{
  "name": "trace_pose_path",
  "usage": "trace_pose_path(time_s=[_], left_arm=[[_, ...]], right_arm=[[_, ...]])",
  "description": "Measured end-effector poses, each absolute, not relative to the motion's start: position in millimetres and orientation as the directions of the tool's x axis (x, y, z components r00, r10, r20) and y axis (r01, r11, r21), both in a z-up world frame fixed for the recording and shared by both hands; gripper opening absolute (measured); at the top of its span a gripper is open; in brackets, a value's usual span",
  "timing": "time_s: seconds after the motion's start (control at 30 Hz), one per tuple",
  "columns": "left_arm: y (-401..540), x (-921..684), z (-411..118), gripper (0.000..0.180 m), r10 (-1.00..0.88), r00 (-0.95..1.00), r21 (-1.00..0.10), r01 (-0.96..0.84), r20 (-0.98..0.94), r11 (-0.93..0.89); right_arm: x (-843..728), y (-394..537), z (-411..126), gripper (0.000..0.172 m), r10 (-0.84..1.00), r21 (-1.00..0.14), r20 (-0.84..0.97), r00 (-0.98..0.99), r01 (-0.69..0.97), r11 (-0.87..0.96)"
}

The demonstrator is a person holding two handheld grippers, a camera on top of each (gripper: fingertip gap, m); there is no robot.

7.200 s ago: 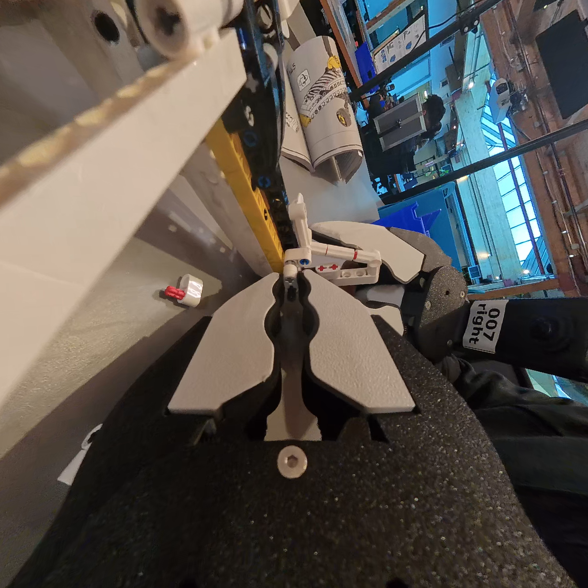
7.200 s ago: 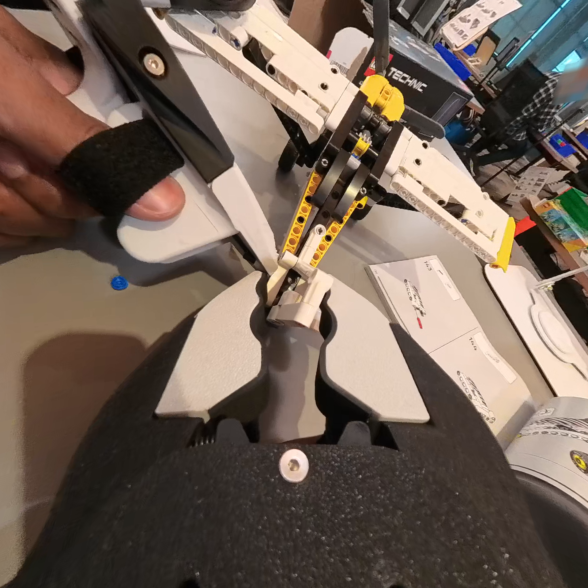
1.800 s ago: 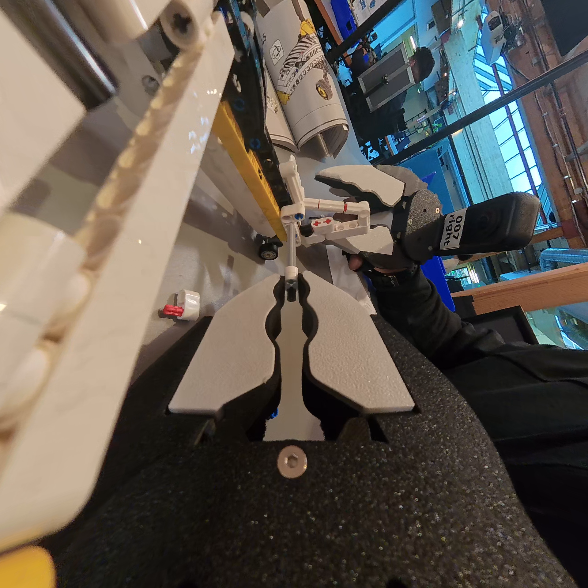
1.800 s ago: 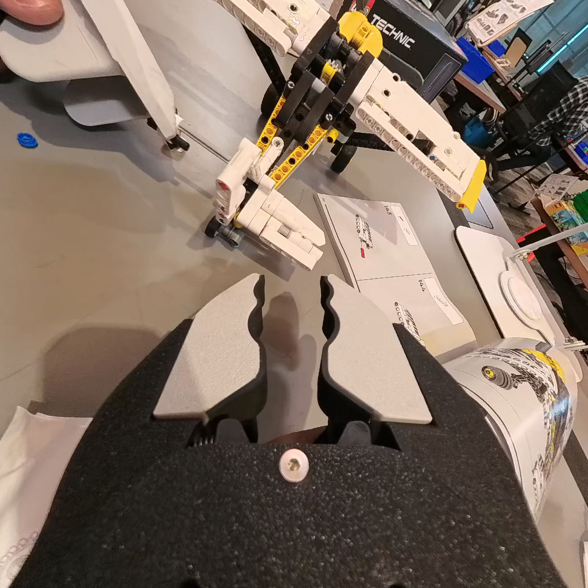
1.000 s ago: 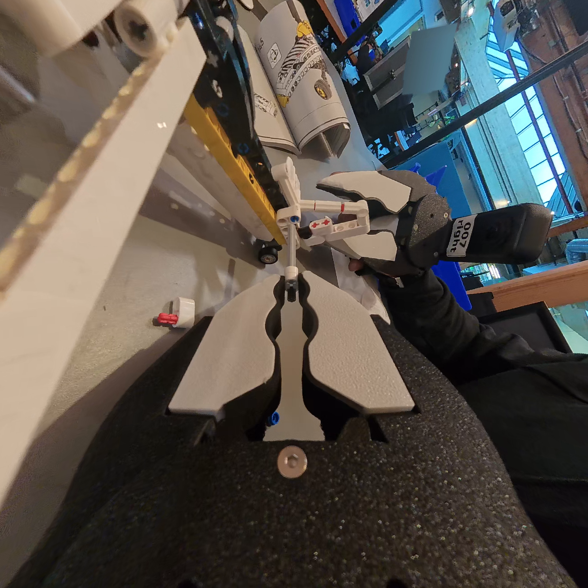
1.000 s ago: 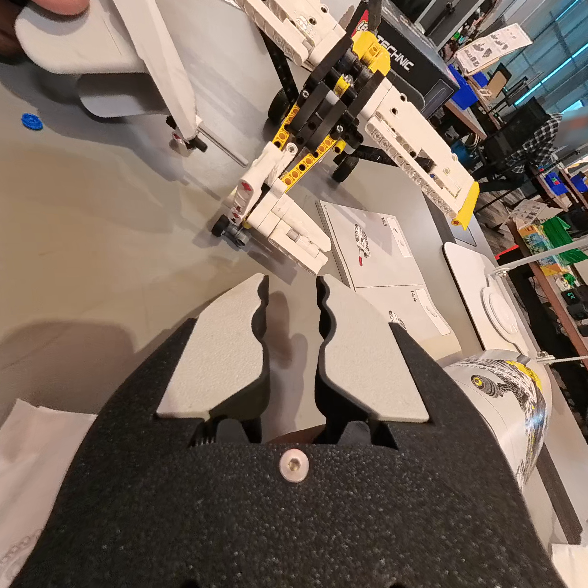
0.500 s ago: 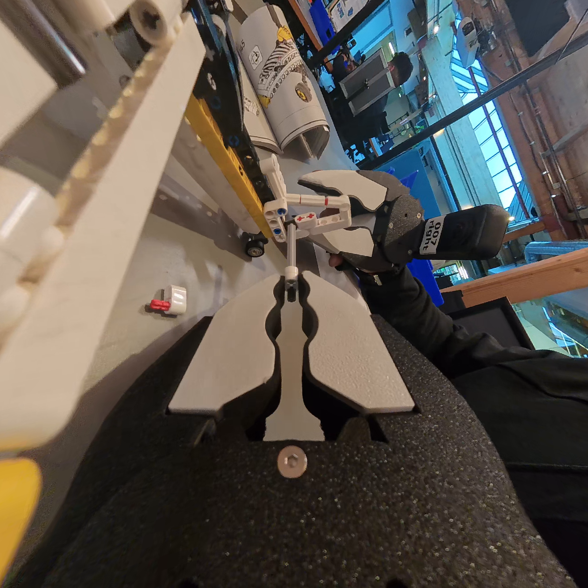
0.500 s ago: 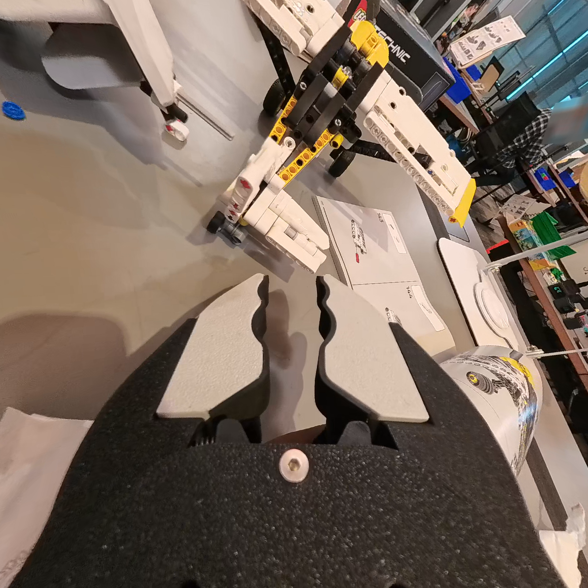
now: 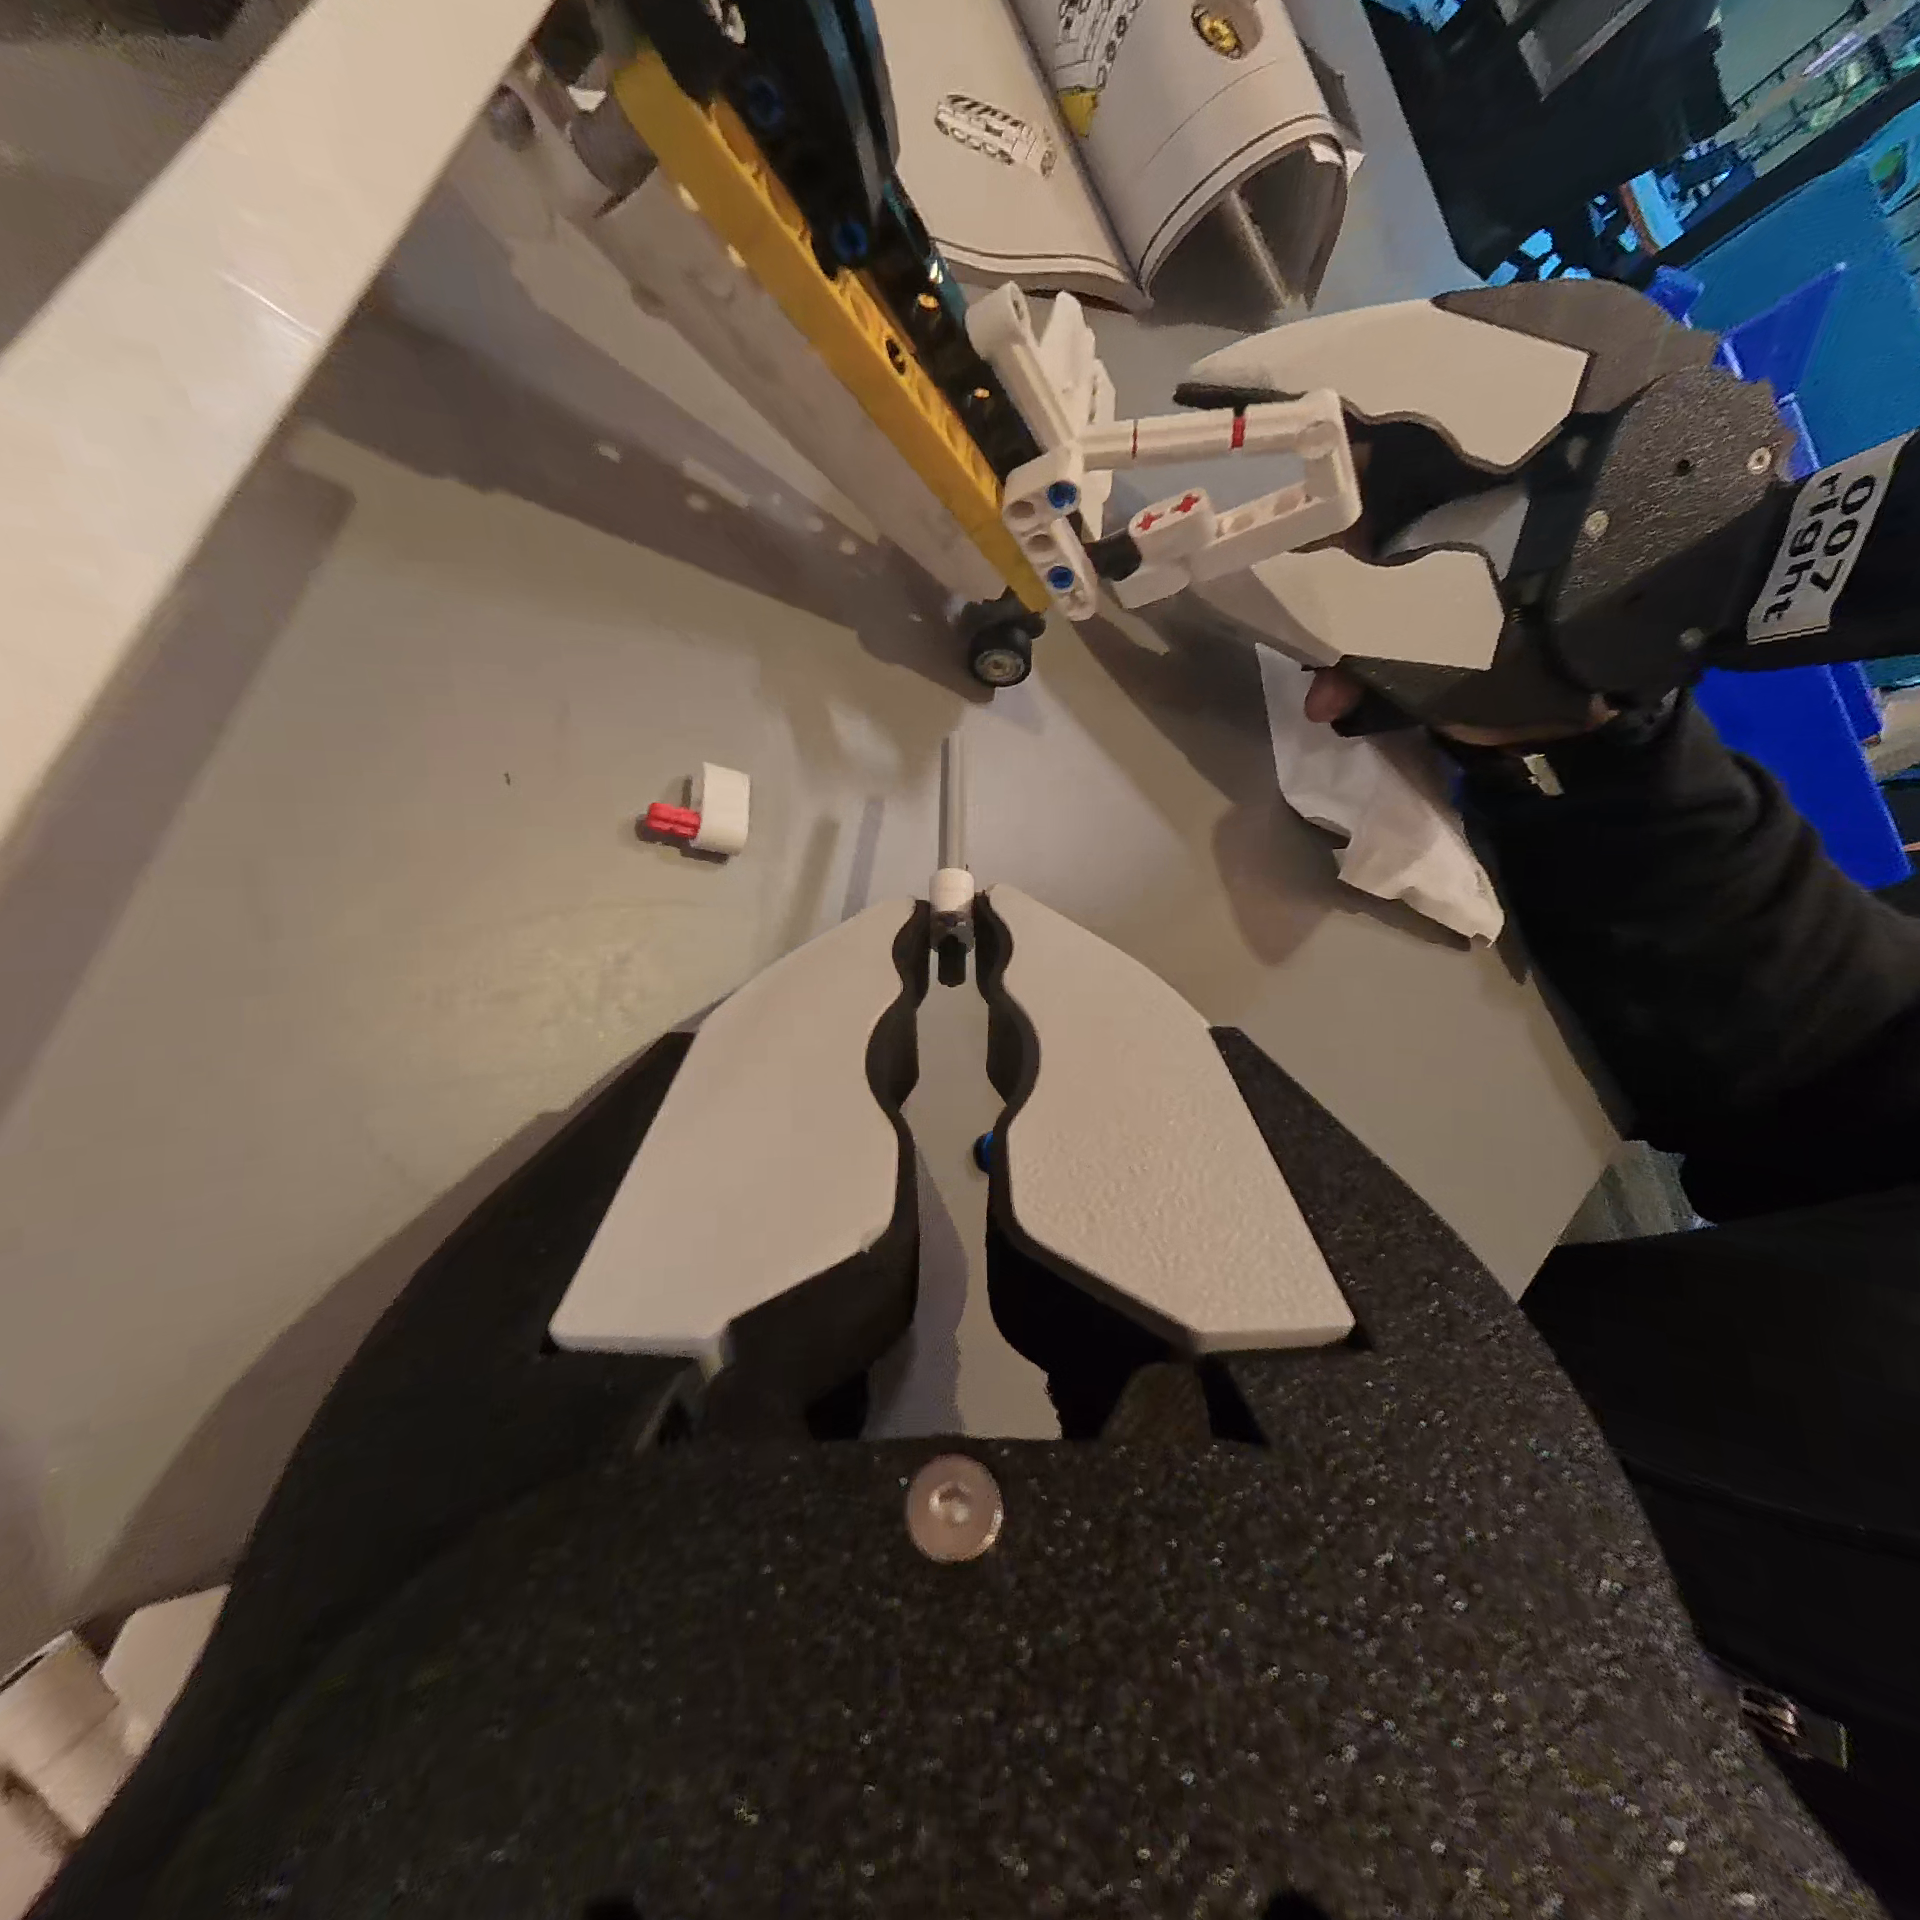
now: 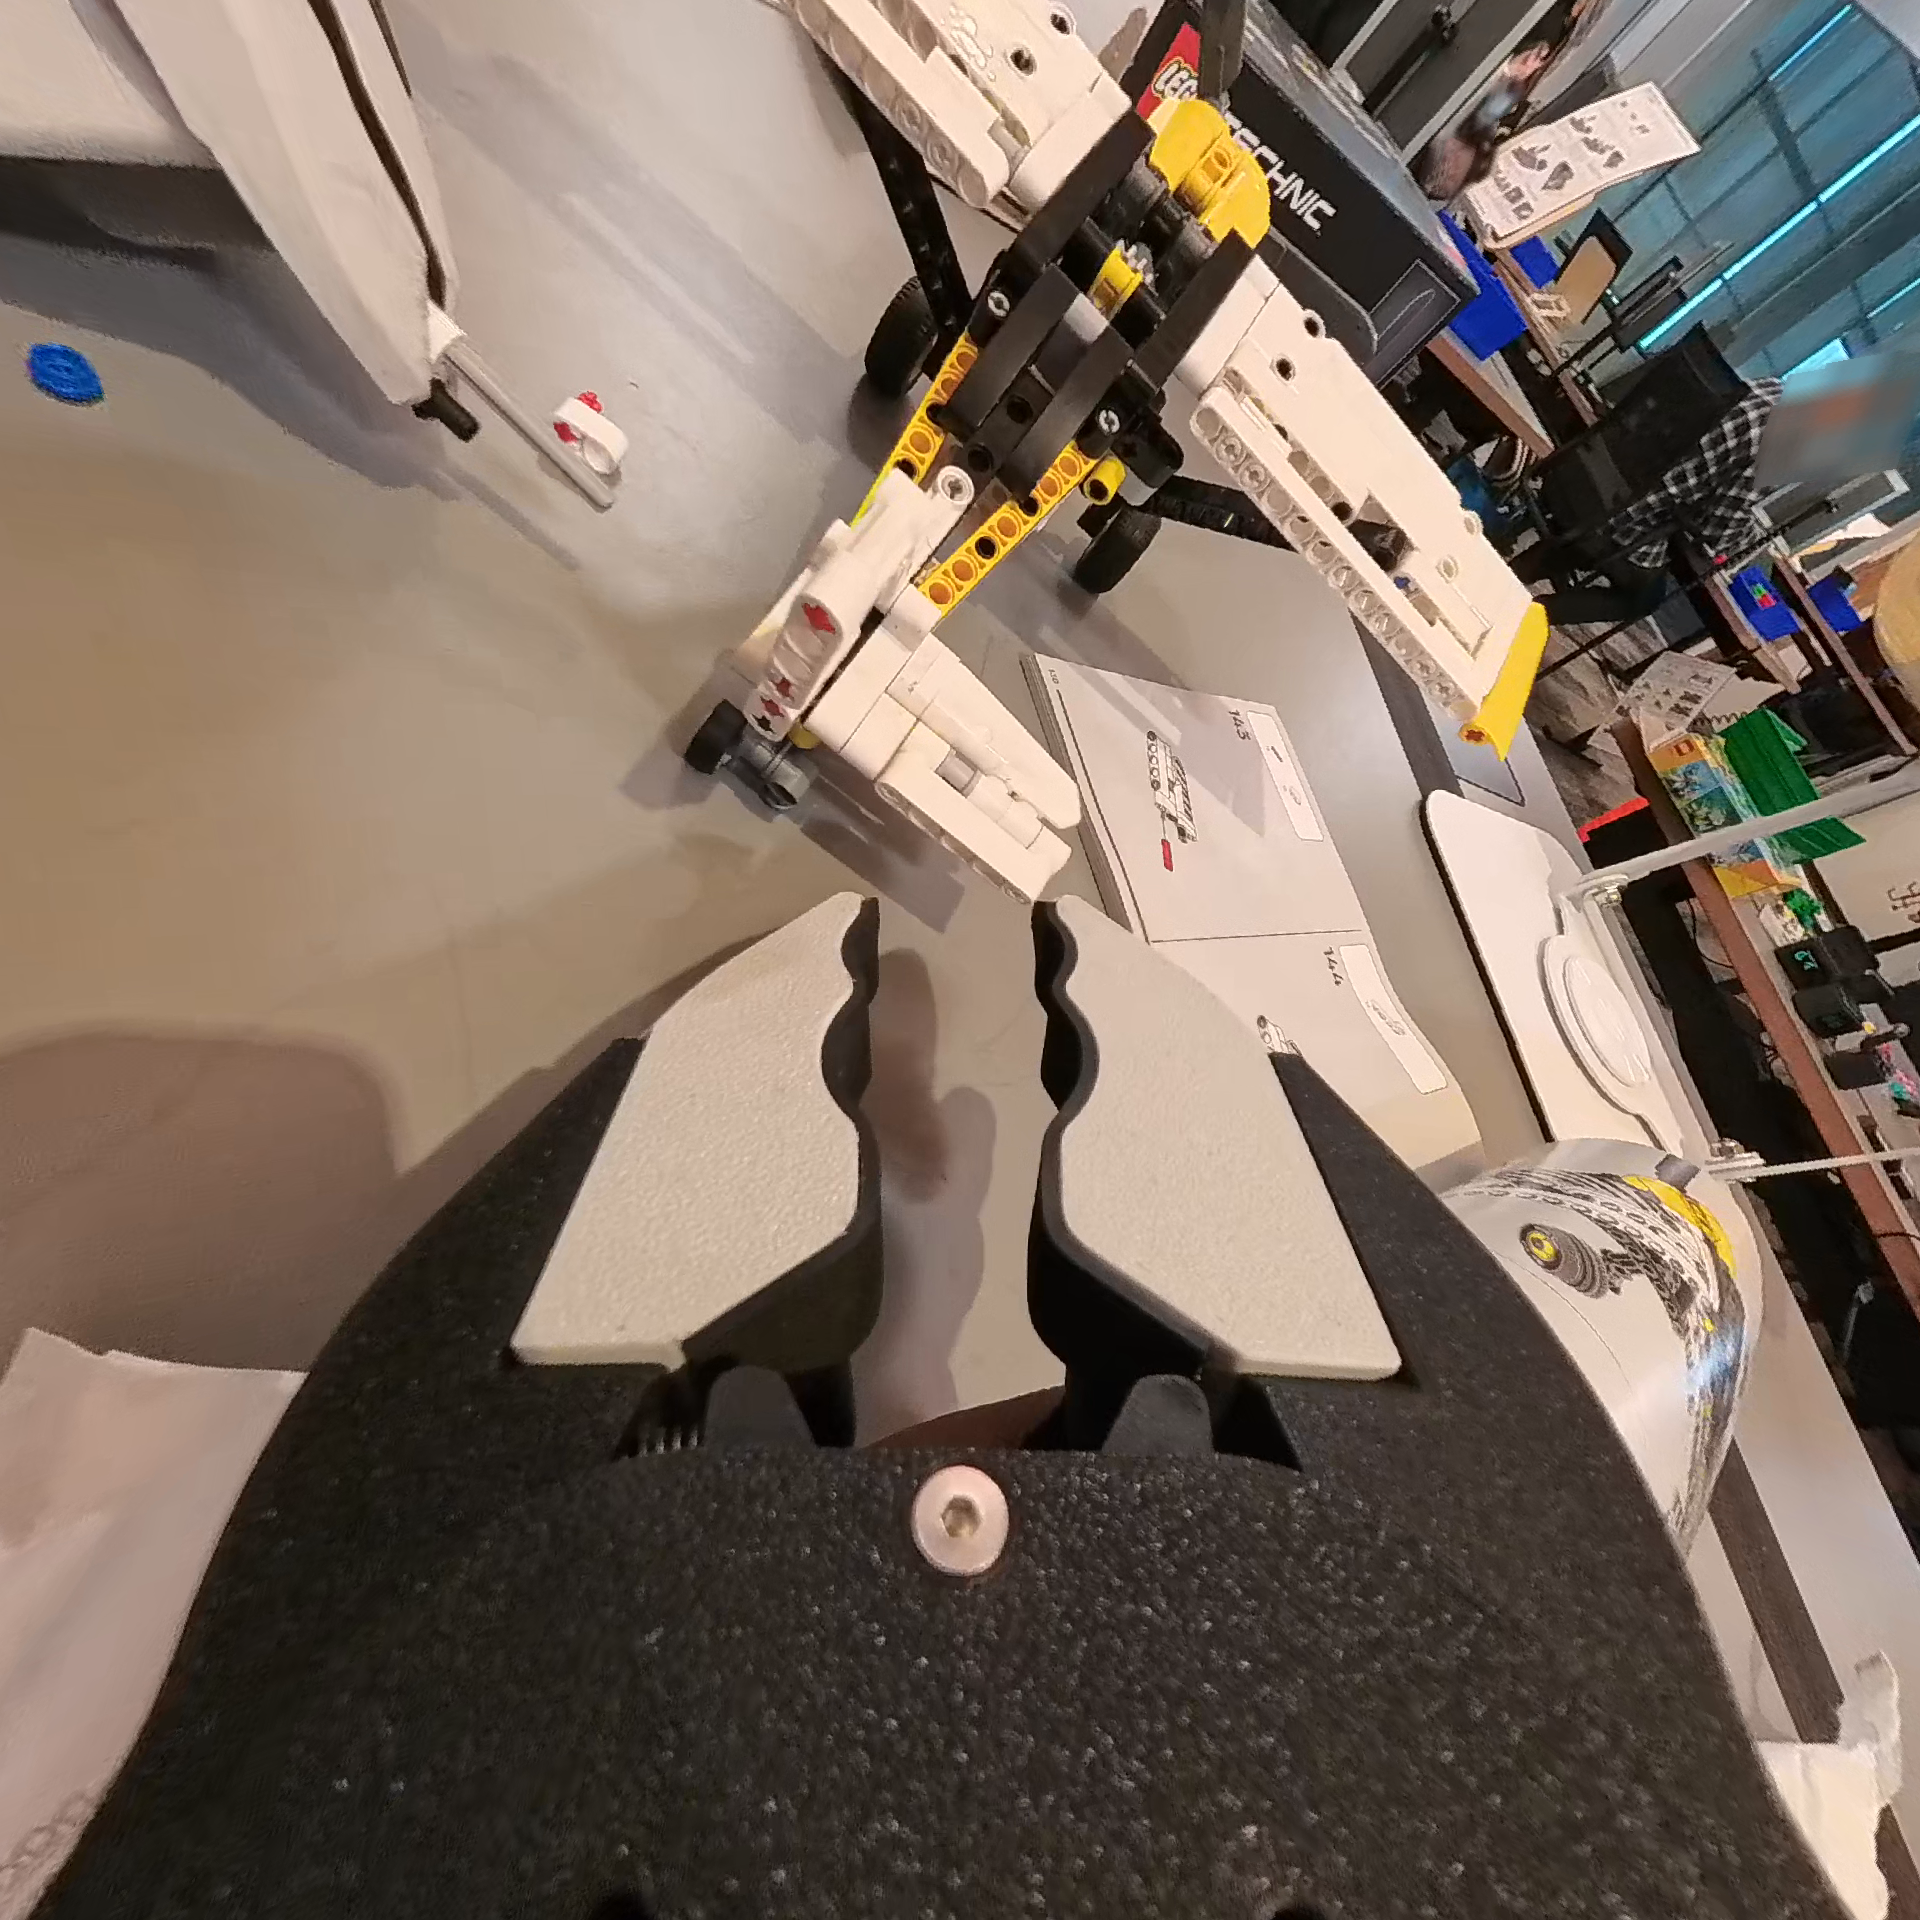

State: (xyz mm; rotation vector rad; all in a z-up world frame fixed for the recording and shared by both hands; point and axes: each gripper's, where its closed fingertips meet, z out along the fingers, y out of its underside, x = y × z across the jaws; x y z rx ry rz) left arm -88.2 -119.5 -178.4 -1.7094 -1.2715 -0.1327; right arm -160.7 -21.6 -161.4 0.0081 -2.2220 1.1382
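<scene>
My left gripper (image 9: 951,925) is shut on the end of a thin grey axle (image 9: 952,800) with a white bush, which points forward low over the grey table (image 9: 364,987). The axle tip is apart from the white, yellow and black brick model (image 9: 831,281), short of its small wheel (image 9: 1000,652). The right wrist view shows the same axle (image 10: 520,426) in the left fingertips (image 10: 416,343). My right gripper (image 10: 951,935) is open and empty, a short way back from the model's white end (image 10: 935,748). It also shows in the left wrist view (image 9: 1205,488), by the white frame piece (image 9: 1195,488).
A small white piece with a red pin (image 9: 707,810) and a blue round piece (image 10: 64,372) lie on the table. An open instruction booklet (image 10: 1195,790), a curled booklet (image 10: 1621,1330), a black box (image 10: 1320,208), a white pad (image 10: 1507,935) and tissue (image 9: 1371,821) lie around. Left tips to right tips: about 12 centimetres.
My left gripper has drawn back and down from the model with the axle still in its grasp; the axle tip no longer reaches the white frame. The right gripper stays open.
</scene>
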Motion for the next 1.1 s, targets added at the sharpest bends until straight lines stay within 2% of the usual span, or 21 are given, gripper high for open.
trace_pose_path(time_s=[0.33, 0.57, 0.77, 1.1], left_arm=[[-124, -88, -180, 0.009, 0.694, 0.457, -0.624, 0.781, 0.556, -0.014], [-130, -92, -175, 0.019, 0.676, 0.427, -0.62, 0.782, 0.601, 0.057], [-137, -87, -158, 0.024, 0.651, 0.482, -0.687, 0.721, 0.586, 0.085], [-132, -33, -177, 0.022, 0.644, 0.662, -0.668, 0.68, 0.383, -0.303]], right_arm=[[-161, -22, -164, 0.029, 0.267, -0.72, 0.537, -0.8, -0.269, 0.64], [-161, -22, -164, 0.029, 0.264, -0.719, 0.538, -0.8, -0.272, 0.639], [-160, -22, -164, 0.029, 0.262, -0.717, 0.542, -0.798, -0.277, 0.64], [-159, -23, -164, 0.029, 0.252, -0.713, 0.545, -0.8, -0.284, 0.641]])
